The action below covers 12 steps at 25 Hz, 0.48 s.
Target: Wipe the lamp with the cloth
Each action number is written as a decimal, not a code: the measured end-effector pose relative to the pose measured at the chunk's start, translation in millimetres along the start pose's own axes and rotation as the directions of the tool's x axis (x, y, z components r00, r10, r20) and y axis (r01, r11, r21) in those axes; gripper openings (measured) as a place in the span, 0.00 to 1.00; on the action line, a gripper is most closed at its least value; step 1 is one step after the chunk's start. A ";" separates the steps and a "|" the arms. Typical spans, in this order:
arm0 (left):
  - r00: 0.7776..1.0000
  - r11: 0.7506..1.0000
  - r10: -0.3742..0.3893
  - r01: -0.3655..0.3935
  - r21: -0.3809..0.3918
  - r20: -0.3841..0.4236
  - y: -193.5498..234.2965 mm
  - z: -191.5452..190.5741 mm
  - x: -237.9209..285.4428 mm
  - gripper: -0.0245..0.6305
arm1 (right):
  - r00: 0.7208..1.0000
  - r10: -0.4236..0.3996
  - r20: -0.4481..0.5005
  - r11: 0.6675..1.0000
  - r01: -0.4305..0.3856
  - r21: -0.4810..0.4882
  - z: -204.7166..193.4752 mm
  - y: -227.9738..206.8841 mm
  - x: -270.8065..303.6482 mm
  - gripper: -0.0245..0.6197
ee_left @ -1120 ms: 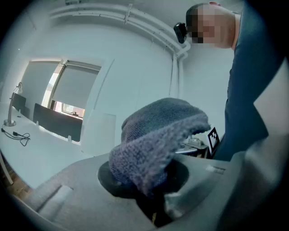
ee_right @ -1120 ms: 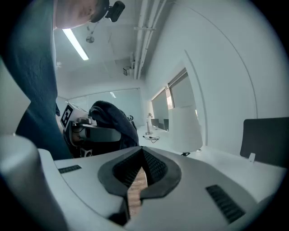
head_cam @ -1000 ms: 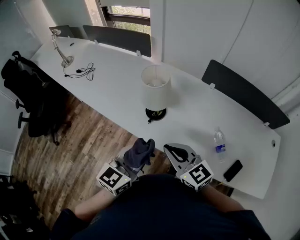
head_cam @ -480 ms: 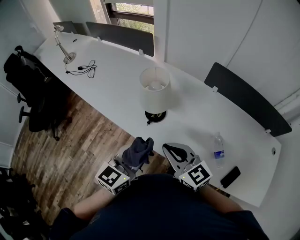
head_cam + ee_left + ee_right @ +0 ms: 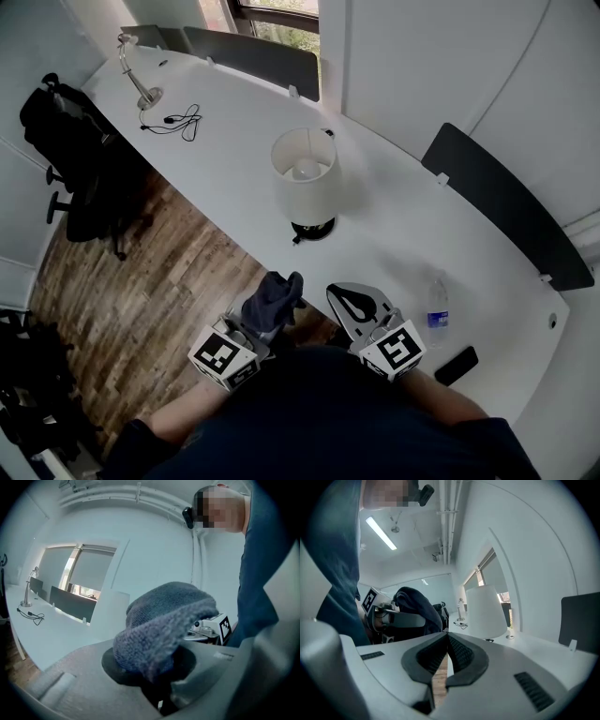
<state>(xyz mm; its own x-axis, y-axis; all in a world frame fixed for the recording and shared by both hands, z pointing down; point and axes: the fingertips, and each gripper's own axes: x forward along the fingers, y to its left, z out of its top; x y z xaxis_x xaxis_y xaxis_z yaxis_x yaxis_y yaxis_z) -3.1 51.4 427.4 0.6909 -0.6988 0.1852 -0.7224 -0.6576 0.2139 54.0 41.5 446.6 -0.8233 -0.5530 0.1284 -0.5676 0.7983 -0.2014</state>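
A white lamp [image 5: 305,178] with a black base stands on the long white desk [image 5: 403,234]; its shade also shows in the right gripper view [image 5: 486,611]. A dark blue-grey cloth [image 5: 272,300] is bunched in my left gripper [image 5: 265,314], whose jaws are shut on it, and it fills the left gripper view [image 5: 164,625]. My right gripper [image 5: 356,305] is beside it, jaws shut with nothing between them [image 5: 447,651]. Both grippers hang close to the person's body, short of the desk's near edge and apart from the lamp.
A water bottle [image 5: 438,305] and a black phone [image 5: 456,366] lie at the desk's right. A thin desk lamp [image 5: 139,75] and a black cable [image 5: 183,119] are at the far left. A chair with dark bags [image 5: 80,159] stands on the wood floor.
The head view has shifted, so the desk and lamp sit slightly higher and further left. The grippers have kept their places by the body, the cloth still held.
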 end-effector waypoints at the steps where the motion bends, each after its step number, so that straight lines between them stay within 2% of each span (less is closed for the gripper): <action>1: 1.000 1.000 0.003 -0.003 -0.001 0.003 5.0 0.3 -0.1 0.14 | 1.000 0.002 -0.005 1.000 -0.002 -0.005 -0.5 0.1 2.9 0.06; 4: 1.000 1.000 -0.009 0.009 0.001 0.013 22.4 2.8 3.3 0.14 | 1.000 0.005 -0.027 0.998 -0.007 -0.069 -4.3 -6.0 15.1 0.06; 6: 0.999 0.999 -0.035 0.035 0.000 0.013 33.7 7.0 8.2 0.14 | 0.999 -0.020 -0.034 0.997 0.018 -0.074 -4.1 -13.5 25.4 0.06; 10: 0.996 0.996 -0.089 0.088 0.012 0.019 67.1 23.6 13.9 0.14 | 0.991 -0.134 -0.023 0.991 0.134 -0.003 10.1 -29.4 46.6 0.06; 12: 0.993 0.993 -0.118 0.117 0.021 0.027 85.1 33.4 15.7 0.14 | 0.982 -0.189 -0.012 0.982 0.189 -0.024 16.6 -40.9 53.6 0.06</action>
<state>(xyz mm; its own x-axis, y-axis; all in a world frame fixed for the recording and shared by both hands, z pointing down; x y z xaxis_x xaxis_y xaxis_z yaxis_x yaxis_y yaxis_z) -54.6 -25.0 416.5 0.7700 -0.6241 0.1324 -0.6371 -0.7406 0.2136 33.2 -24.8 445.6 -0.7011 -0.6911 0.1757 -0.7129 0.6851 -0.1500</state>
